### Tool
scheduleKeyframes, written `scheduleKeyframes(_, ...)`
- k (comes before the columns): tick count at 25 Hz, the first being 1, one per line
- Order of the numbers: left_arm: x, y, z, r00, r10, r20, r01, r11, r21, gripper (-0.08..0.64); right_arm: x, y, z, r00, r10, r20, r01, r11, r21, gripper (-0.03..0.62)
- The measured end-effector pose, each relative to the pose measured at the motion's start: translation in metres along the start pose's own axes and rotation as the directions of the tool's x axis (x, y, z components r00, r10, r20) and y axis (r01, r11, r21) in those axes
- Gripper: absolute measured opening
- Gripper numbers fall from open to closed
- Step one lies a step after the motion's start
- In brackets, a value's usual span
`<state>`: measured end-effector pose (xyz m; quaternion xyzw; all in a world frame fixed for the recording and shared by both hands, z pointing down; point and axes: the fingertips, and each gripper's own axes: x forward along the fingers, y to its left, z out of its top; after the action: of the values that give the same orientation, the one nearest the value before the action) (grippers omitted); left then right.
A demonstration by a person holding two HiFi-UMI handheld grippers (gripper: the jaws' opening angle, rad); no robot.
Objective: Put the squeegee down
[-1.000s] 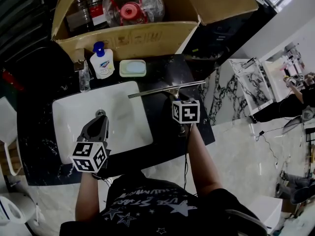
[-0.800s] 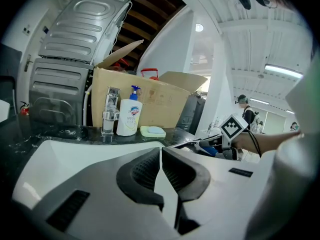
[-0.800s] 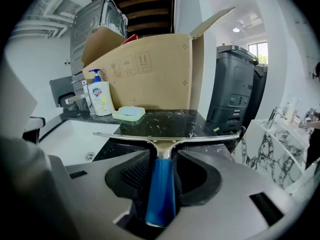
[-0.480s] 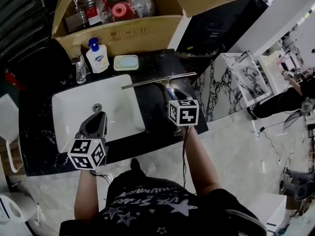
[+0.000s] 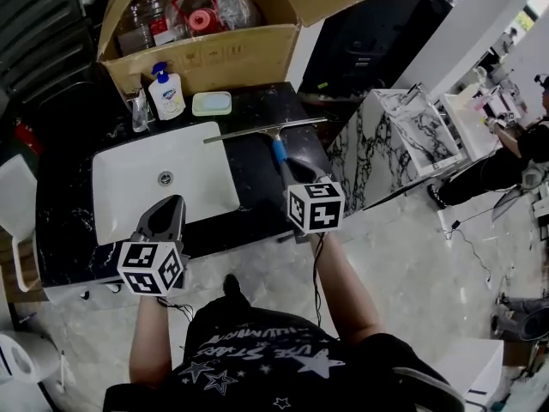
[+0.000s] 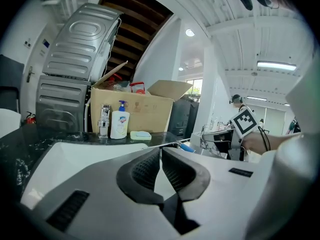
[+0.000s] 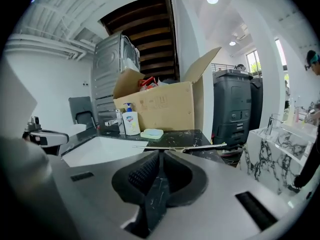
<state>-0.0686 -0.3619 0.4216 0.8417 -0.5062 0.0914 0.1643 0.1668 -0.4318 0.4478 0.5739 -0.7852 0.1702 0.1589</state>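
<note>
The squeegee [image 5: 266,130] lies flat on the black counter [image 5: 257,191] to the right of the sink, with its blue handle [image 5: 279,150] pointing toward me. My right gripper [image 5: 290,166] sits just behind the handle's end, its jaws shut and nothing between them. In the right gripper view the squeegee's blade [image 7: 185,147] runs across just beyond the right gripper [image 7: 159,153]. My left gripper [image 5: 174,201] hovers at the sink's front edge, shut and empty. The left gripper [image 6: 161,150] view also shows the squeegee [image 6: 184,146] off to the right.
A white sink [image 5: 129,187] is set into the counter, with a faucet [image 5: 139,110], a soap bottle [image 5: 167,95] and a soap dish [image 5: 211,103] behind it. An open cardboard box [image 5: 214,57] stands at the back. A marble-patterned unit [image 5: 403,144] stands right of the counter.
My right gripper has drawn back toward me, leaving the squeegee on the counter with more of the blue handle showing. The left gripper has also come back toward the sink's front edge.
</note>
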Motion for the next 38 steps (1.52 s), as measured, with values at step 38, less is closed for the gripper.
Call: scheduleKeyframes(38,-0.119,-0.133,-0.095,1.000,-0.017,-0.019,0.017,1.000,-0.018,0.029,-0.194,0.035,-0.106,0.995,0.098,0.036,-0.096,0.995,-0.036,0.055)
